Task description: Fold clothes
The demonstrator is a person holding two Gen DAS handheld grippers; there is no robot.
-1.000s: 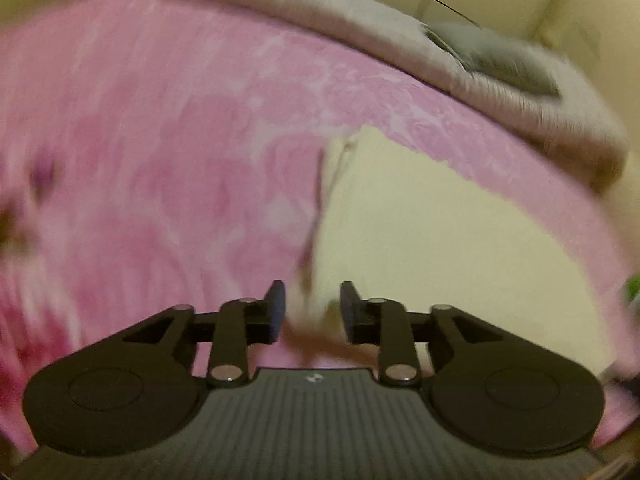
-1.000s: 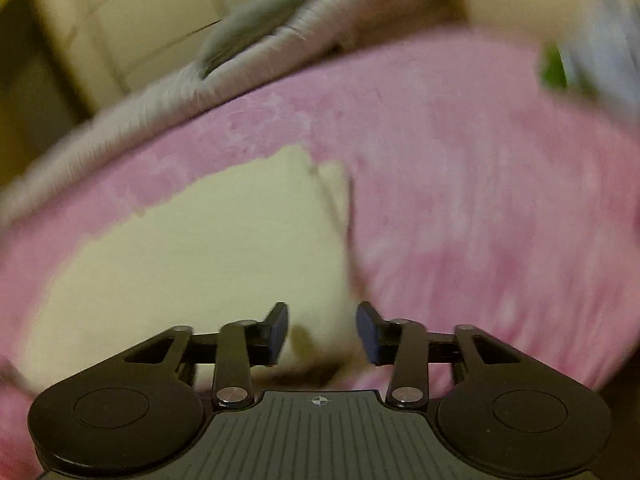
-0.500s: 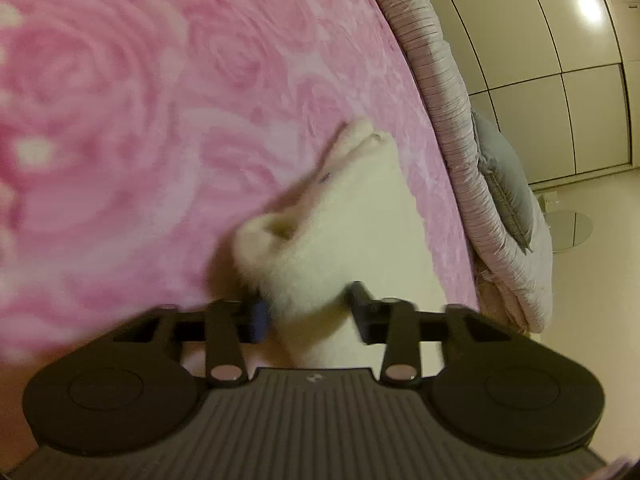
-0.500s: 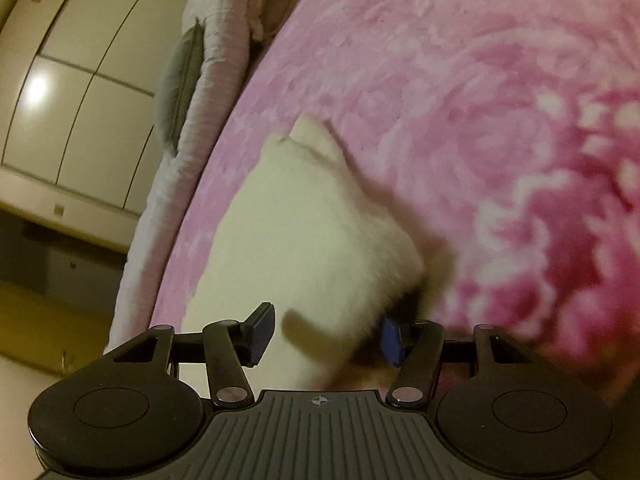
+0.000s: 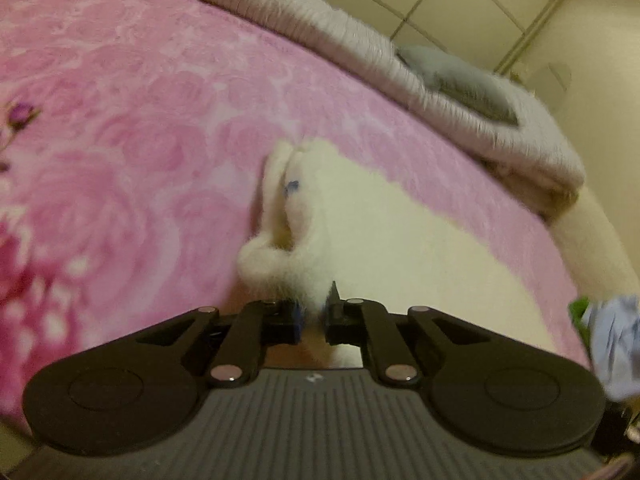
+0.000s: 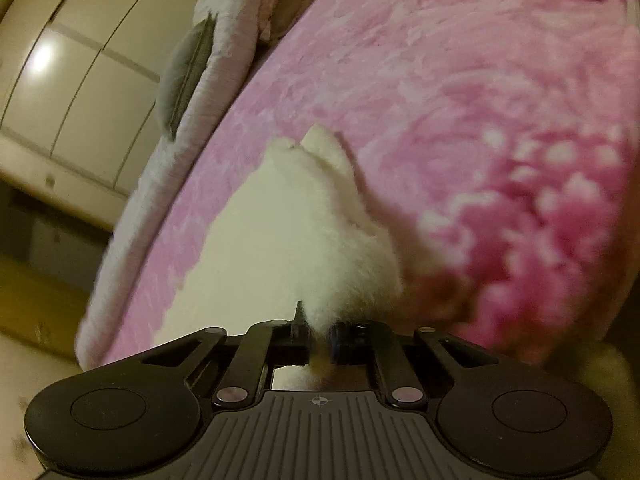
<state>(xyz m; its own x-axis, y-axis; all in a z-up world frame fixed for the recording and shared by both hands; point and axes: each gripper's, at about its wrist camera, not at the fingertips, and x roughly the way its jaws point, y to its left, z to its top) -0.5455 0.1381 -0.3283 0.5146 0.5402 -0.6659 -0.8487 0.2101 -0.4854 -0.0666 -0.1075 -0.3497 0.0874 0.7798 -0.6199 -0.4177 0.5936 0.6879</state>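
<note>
A cream fluffy garment (image 5: 400,248) lies on the pink rose-patterned blanket (image 5: 140,140). In the left wrist view its near left edge is bunched up, and my left gripper (image 5: 313,314) is shut on that fleece edge. A small blue mark shows on a fold of the cloth. Seen from the right wrist, the same cream garment (image 6: 288,232) rises in a hump over the pink blanket (image 6: 460,100), and my right gripper (image 6: 319,340) is shut on its near right edge.
A folded pale pink quilt (image 5: 400,64) with a grey cushion (image 5: 460,80) lies along the far side of the bed; both also show in the right view, quilt (image 6: 236,20), cushion (image 6: 184,76). Cream cabinet doors (image 6: 72,60) stand behind. A light blue and green cloth (image 5: 612,344) sits at the right edge.
Both grippers went from open around the garment's near edge to shut on it. The fleece edge is now pinched and bunched up at each gripper.
</note>
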